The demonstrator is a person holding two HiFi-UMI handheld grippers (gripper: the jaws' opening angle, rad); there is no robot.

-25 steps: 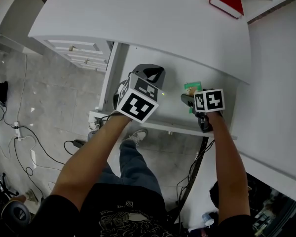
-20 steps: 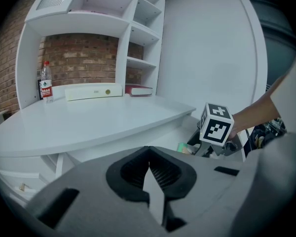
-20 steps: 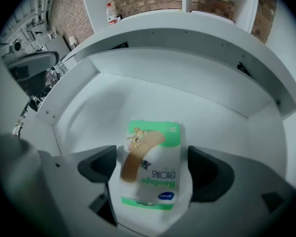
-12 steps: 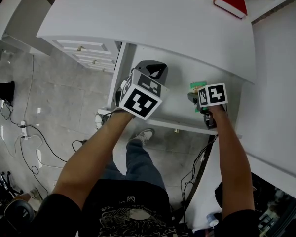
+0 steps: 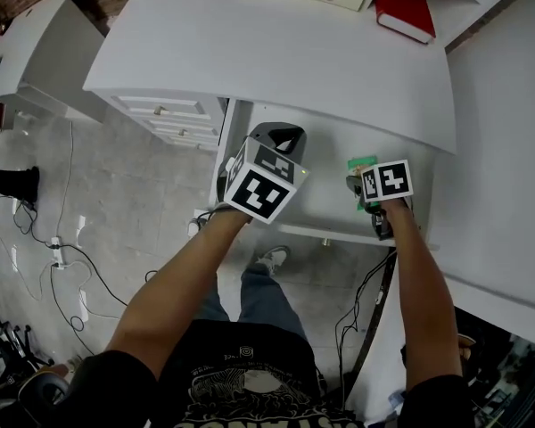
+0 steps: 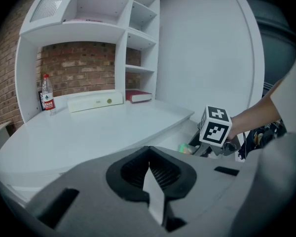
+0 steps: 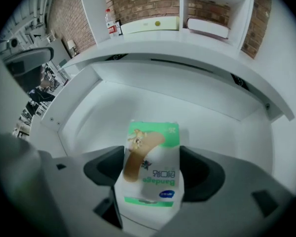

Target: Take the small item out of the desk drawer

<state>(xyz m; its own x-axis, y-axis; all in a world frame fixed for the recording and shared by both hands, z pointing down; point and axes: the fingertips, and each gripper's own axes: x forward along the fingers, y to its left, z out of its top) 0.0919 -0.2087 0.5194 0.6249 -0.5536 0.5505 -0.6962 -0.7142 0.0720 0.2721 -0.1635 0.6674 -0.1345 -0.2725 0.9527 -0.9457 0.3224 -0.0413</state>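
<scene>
Bandage box [image 7: 150, 169]: white card, green bands at both ends, tan plaster picture, blue oval. It's inside the open white drawer [image 7: 202, 115], toward its right side. It sits between the jaws of your right gripper [image 7: 152, 181], which are closing, with the pads against both its sides. Your left gripper [image 6: 149, 181] is pressed together and empty, over the drawer's left part.

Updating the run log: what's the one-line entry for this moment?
stage: grasp | right gripper: jaws closing on bandage box in drawer | left gripper: shut, empty
</scene>
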